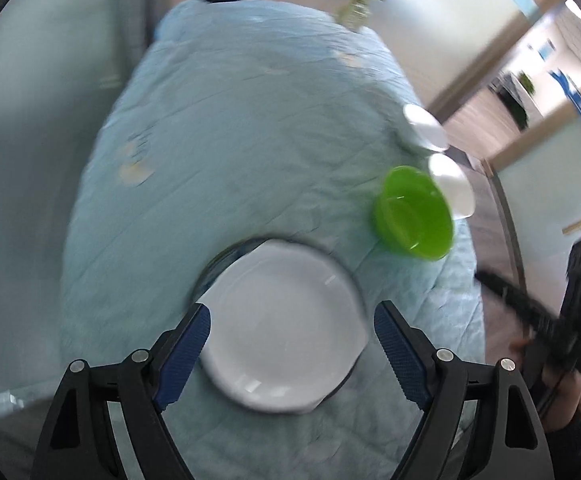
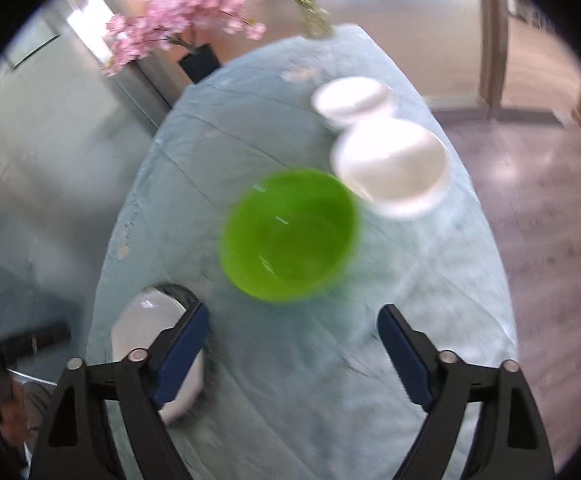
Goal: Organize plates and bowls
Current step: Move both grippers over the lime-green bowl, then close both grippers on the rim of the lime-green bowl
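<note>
Green bowl point(image 2: 290, 236) sits just ahead of the right gripper point(image 2: 293, 344), jaws wide and empty; left gripper point(image 1: 290, 344), also wide, hovers over the white plate point(image 1: 282, 328).

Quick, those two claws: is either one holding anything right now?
Left claw: open, holding nothing, above the white plate.
Right claw: open, holding nothing, near the green bowl.

We find the tablecloth point(image 1: 218, 152) bare across centre and upper left of the left wrist frame: free passage. Lower centre is taken by the white plate point(image 1: 282, 336). At right, the green bowl point(image 1: 412, 214) and two white bowls point(image 1: 450, 184) crowd the edge. A flower vase point(image 1: 354, 12) blocks the top.
</note>
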Tool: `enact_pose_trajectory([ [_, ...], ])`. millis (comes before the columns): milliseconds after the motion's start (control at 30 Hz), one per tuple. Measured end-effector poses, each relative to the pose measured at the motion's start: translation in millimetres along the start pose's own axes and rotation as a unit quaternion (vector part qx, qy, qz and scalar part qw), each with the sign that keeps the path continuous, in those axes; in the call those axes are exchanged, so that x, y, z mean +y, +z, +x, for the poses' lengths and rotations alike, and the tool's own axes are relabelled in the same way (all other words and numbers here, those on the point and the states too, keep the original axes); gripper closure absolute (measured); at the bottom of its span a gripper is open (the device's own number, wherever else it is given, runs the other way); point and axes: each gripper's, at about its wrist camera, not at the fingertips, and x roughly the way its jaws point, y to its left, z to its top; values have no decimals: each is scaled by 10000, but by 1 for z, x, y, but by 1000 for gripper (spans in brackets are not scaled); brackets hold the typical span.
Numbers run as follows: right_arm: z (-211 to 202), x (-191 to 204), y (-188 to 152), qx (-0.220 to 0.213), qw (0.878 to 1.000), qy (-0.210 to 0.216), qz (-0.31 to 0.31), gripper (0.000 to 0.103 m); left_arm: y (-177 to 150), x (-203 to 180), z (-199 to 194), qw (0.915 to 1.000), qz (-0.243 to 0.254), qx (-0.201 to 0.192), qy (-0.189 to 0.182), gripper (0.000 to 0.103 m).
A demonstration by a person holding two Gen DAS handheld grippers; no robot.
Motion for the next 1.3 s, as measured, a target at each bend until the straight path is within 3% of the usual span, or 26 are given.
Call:
enact_pose_trajectory([
  [67,1,-17,-8,270,9996,73,60,0,19,-19,13,9996,265,39,-64,20],
  [200,-2,-35,-9,446,9981,228,351,0,64,-52,47,9978,644,124,-55,20],
  [367,2,-42,14,416,9965,-183,699,0,103,-77,85,9951,887,350,-245,20],
  [433,9,-35,26,401,9966,-453,554,0,117,-83,103,9948,871,447,-283,20],
  [567,30,-12,38,404,9970,-629,180,0,132,-86,129,9946,760,627,-333,20],
  [700,57,-10,43,679,9937,-780,442,1,135,-95,144,9927,929,710,-289,22],
  [800,71,-8,44,772,9911,-955,512,3,132,-100,154,9900,1106,828,-278,33],
  [967,81,-8,46,849,9884,-1134,543,29,128,-98,170,9877,1138,1042,-251,66],
  [1100,85,-14,50,930,9847,-1252,775,75,127,-97,176,9862,1161,1133,-325,81],
  [1200,86,-14,53,962,9857,-1143,783,91,127,-96,178,9858,1136,1178,-371,91],
  [1300,87,-11,55,937,9868,-1060,783,93,126,-97,181,9844,1184,1245,-377,99],
])
